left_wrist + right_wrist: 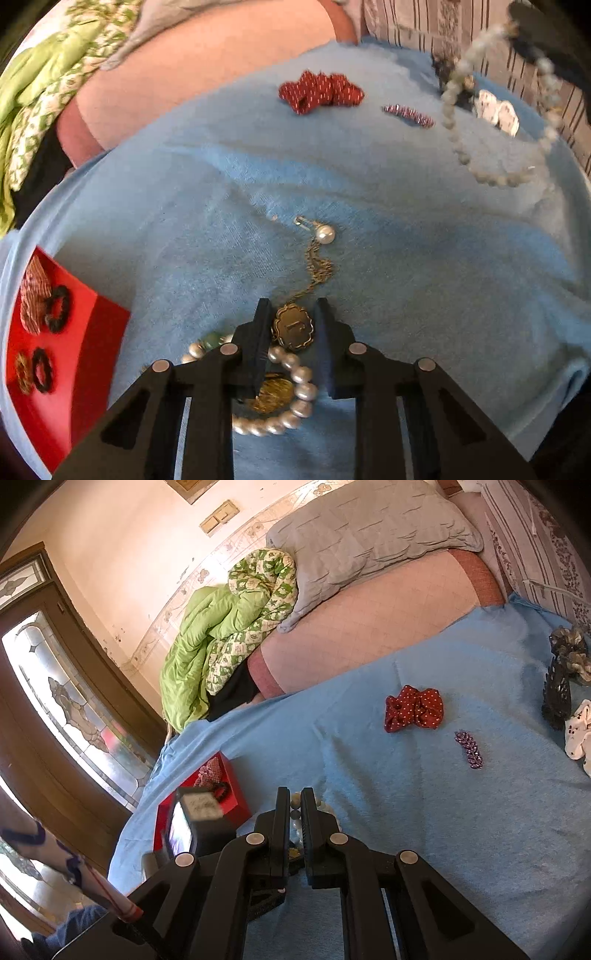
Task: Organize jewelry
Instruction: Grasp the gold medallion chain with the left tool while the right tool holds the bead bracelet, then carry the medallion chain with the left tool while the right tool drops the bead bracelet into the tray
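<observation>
My left gripper (293, 312) points down at the blue blanket (424, 251), with its jaws narrowed onto a brass pendant (293, 328) and the pads against its edges. The pendant's chain runs up to a pearl earring (325, 233). Under the fingers lie a white pearl bracelet (295, 391) and a gold disc (271, 395). My right gripper (295, 794) is shut on a pale bead necklace (295, 814). That necklace (458, 122) hangs in a loop from the right gripper (532, 26) at the top right of the left wrist view.
A red box (85, 332) (238, 794) at the blanket's left edge holds several scrunchies. A red dotted scrunchie (321, 92) (413, 709), a purple clip (408, 115) (470, 754), a black hair claw (556, 694) and white pieces (577, 734) lie farther off. Pillows and a green quilt (207, 642) lie behind.
</observation>
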Tool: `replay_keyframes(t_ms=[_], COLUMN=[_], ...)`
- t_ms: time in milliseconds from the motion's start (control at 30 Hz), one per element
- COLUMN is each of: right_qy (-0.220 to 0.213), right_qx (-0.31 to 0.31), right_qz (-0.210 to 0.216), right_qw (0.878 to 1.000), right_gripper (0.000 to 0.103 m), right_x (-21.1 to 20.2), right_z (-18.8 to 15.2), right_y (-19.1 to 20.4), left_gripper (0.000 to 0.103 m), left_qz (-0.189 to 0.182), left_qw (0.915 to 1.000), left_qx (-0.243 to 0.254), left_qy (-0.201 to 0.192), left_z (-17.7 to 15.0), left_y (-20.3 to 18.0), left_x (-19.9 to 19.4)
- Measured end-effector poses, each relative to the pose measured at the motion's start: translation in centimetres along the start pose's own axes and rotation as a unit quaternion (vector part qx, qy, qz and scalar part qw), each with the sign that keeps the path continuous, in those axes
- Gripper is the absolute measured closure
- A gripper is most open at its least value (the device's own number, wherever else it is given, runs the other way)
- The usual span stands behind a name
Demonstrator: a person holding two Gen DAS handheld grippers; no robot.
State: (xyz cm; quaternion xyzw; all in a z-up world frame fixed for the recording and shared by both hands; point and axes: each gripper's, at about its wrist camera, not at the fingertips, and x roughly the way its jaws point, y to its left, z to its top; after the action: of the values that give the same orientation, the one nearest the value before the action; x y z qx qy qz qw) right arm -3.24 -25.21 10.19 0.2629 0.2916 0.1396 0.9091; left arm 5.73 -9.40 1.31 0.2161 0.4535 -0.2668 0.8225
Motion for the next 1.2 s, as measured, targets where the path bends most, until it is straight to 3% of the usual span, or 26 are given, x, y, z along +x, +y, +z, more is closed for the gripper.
replay_keyframes(t_ms=[100,267,567,900,1200], right_qy=[-0.001,-0.002,0.004,0.004,0.018], right_qx=[0.002,-0.001,-0.024,-0.041,-0.074], right_qz=[-0.004,-0.011,-0.012,0.027,0.064], right_qw=[1.0,1.0,1.0,0.999,0.995], right_gripper=[0.096,0.096,0.096,0.096,0.096], right_x=[-0.1,0.1,1.0,1.9,3.6], right_z=[0.0,0.0,-0.5,-0.3,0.1], right_y=[-0.1,-0.1,1.2,4.9,9.9], left_gripper=[0.081,0.081,0.081,0.081,0.08], left_qz=[-0.033,-0.025,-0.023,-0.006,0.042], left_qw=[0.9982,0.993,0.9734,0.9591,0.9513], left_qx=[-0.027,-0.045,-0.098,-0.14,-0.19], left_qy=[-0.042,-0.107,-0.206,-0.246,-0.239], left_z=[-0.6,0.3,1.3,0.2,-2.8], left_y=[0.4,1.5,6.1,10.6,15.5], left_x=[-1.7,-5.5,-13.0,-18.9,-21.7])
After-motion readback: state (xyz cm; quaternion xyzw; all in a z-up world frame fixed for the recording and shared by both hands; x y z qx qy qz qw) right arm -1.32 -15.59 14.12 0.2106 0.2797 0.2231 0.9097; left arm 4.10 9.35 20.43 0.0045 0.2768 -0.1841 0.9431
